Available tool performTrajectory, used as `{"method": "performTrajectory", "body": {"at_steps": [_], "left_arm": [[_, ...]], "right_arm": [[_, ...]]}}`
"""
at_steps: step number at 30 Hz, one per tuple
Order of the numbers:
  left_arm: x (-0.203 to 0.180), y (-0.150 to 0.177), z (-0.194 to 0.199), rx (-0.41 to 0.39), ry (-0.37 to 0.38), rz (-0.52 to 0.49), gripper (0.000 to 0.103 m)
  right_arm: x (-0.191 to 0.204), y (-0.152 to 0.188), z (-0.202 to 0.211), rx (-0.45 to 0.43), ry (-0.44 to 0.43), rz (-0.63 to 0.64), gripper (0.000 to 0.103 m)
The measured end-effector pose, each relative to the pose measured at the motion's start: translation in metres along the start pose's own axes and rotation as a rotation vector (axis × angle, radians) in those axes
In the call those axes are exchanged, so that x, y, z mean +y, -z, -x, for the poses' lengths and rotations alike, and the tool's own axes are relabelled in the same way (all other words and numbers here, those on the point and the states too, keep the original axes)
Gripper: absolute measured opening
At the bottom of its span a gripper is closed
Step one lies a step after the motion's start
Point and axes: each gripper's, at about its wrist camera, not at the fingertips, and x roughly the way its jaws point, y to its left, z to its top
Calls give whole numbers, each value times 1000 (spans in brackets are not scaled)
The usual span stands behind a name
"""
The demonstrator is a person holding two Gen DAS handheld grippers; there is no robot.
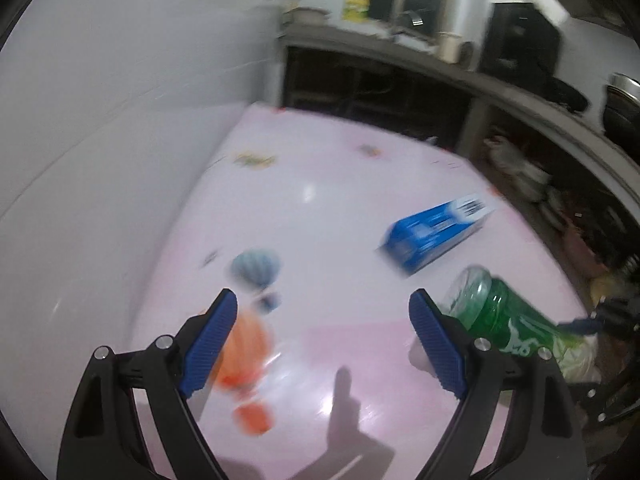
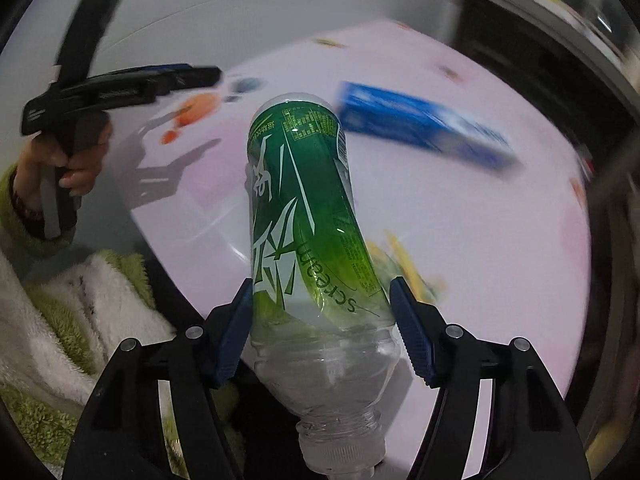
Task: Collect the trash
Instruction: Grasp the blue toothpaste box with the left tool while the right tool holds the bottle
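The left gripper (image 1: 324, 310) hangs released above an orange wrapper (image 1: 244, 356) by its left jaw. The right gripper (image 2: 320, 300) clenches the green bottle (image 2: 308, 208), its long axis running straight forward, neck pointing back toward the camera.

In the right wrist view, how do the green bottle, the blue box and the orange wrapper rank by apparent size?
1. Green bottle, largest, though it is nearest the camera, gripped by the right gripper.
2. Blue box.
3. Orange wrapper, smallest; it is blurred and far from the camera.
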Motion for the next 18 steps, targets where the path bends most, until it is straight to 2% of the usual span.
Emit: {"method": "performTrajectory", "body": {"at_steps": [4,6,8,12,14,17,18], "left_arm": [[-41,-28,-20,3,100,-93,86],[-66,-39,-36,42,107,-166,86],[-89,-48,-57,84,45,-236,86],[-125,-55,-89,57,-59,-383,86],[-134,-56,-109,78,-99,-454,85],[-139,-57,-133,151,-87,-499,71],[-138,-56,-136,171,-70,-496,60]], "right_arm": [[-26,24,14,-3,55,-209,64],[-34,33,19,-12,78,-284,64],[-43,41,23,-27,103,-371,64],[-62,52,27,-55,136,-527,64],[-70,54,27,-71,133,-584,64],[-78,58,28,-96,110,-655,64],[-82,63,29,-102,106,-671,64]]}}
